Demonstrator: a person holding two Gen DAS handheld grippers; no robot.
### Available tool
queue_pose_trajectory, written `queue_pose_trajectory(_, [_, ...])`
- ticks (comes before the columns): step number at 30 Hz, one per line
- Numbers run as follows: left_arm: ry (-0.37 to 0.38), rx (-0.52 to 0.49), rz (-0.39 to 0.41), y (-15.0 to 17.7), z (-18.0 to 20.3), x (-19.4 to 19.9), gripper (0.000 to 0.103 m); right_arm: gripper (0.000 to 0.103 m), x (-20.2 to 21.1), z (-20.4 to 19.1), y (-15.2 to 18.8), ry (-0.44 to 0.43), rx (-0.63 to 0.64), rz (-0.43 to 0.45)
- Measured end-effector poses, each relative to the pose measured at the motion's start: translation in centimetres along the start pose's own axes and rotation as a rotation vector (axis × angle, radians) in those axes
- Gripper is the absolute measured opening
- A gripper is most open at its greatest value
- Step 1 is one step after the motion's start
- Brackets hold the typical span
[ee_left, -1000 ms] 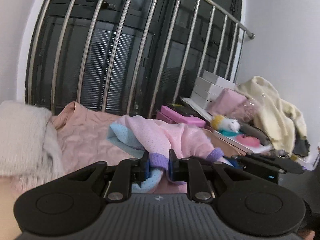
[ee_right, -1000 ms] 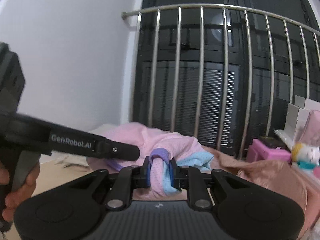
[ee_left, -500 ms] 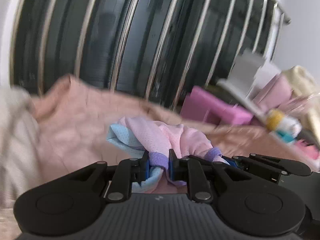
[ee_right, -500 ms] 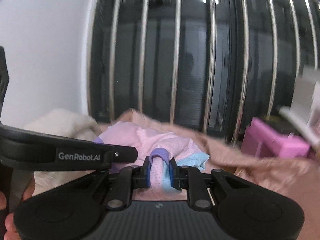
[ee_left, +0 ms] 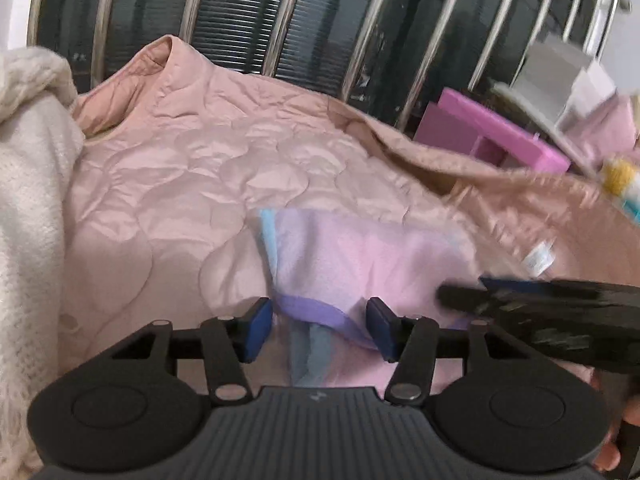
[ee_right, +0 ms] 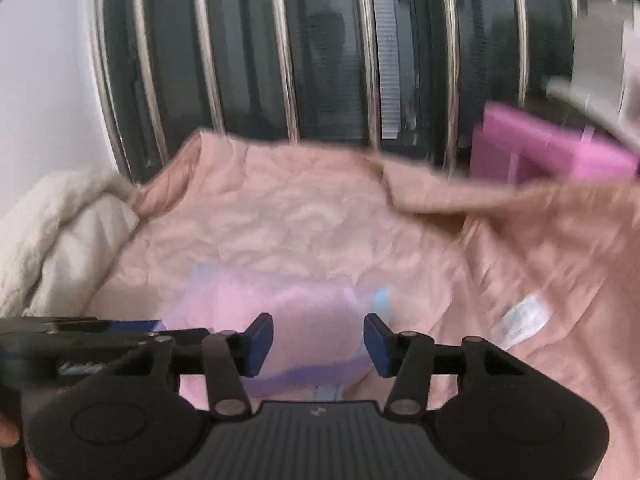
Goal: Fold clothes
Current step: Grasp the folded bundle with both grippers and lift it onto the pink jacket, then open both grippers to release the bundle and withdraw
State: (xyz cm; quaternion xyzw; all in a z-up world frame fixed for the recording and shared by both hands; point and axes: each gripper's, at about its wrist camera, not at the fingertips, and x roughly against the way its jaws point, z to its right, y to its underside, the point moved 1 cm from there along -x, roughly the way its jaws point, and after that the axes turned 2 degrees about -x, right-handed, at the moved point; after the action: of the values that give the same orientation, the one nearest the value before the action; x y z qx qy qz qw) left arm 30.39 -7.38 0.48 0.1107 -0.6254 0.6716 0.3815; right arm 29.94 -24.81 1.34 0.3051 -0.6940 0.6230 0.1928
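Pink garment [ee_left: 360, 252], small, soft and blurred, with pale blue edging and a purple band, lies on a quilted, salmon-pink satin bedcover [ee_left: 192, 168]. A cream knitted blanket [ee_left: 28, 184] is bunched at the left, before vertical metal bars [ee_left: 284, 12]. The left hand-held gripper [ee_left: 320, 326] tilts downward, its blue pads opening, the purple band lying loose between them. The right hand-held gripper [ee_right: 319, 344] sits just beside it, likewise tilted, opening over the cloth without pressing it.
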Motion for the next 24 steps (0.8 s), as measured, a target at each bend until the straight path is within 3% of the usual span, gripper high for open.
queue_pose_trajectory(2, [-0.054, -0.011, -0.005, 0.2, 0.6, 1.4, 0.054, 0.040, -0.1, 0.5, 0.7, 0.004, -0.051, -0.012])
queue_pose_trajectory(6, [-0.164, -0.134, 0.106, -0.4, 3.0, 8.0, 0.060, 0.043, 6.1, -0.9, 0.3, 0.042, -0.045, 0.107])
queue_pose_trajectory(8, [-0.204, -0.182, 0.155, -0.1, 4.3, 12.1, 0.081, 0.054, 10.3, -2.0, 0.2, 0.033, -0.027, 0.179])
queue_pose_trajectory(10, [-0.261, -0.227, 0.183, 1.5, 5.4, 16.1, 0.092, 0.079, 14.9, -3.2, 1.2, -0.006, -0.019, 0.239])
queue_pose_trajectory(11, [-0.292, -0.236, 0.193, 3.0, 5.9, 18.0, 0.098, 0.086, 16.8, -3.7, 2.2, -0.020, -0.011, 0.255])
queue_pose_trajectory(12, [-0.312, -0.226, 0.199, 4.6, 5.9, 19.7, 0.101, 0.095, 18.7, -4.3, 3.3, -0.033, -0.003, 0.269])
queue_pose_trajectory(13, [-0.314, -0.203, 0.191, 6.2, 5.7, 20.9, 0.102, 0.097, 20.1, -4.9, 4.8, -0.040, 0.016, 0.264])
queue_pose_trajectory(19, [-0.315, -0.051, 0.072, 16.2, 3.6, 24.4, 0.102, 0.098, 23.6, -7.9, 15.1, -0.059, 0.106, 0.139])
queue_pose_trajectory(22, [-0.346, 0.005, 0.057, 19.1, 2.8, 25.0, 0.102, 0.098, 24.1, -8.6, 19.3, -0.003, 0.114, 0.090])
queue_pose_trajectory(24, [-0.370, 0.033, 0.058, 20.6, 2.3, 25.3, 0.102, 0.099, 24.6, -8.6, 21.2, -0.012, 0.100, 0.111])
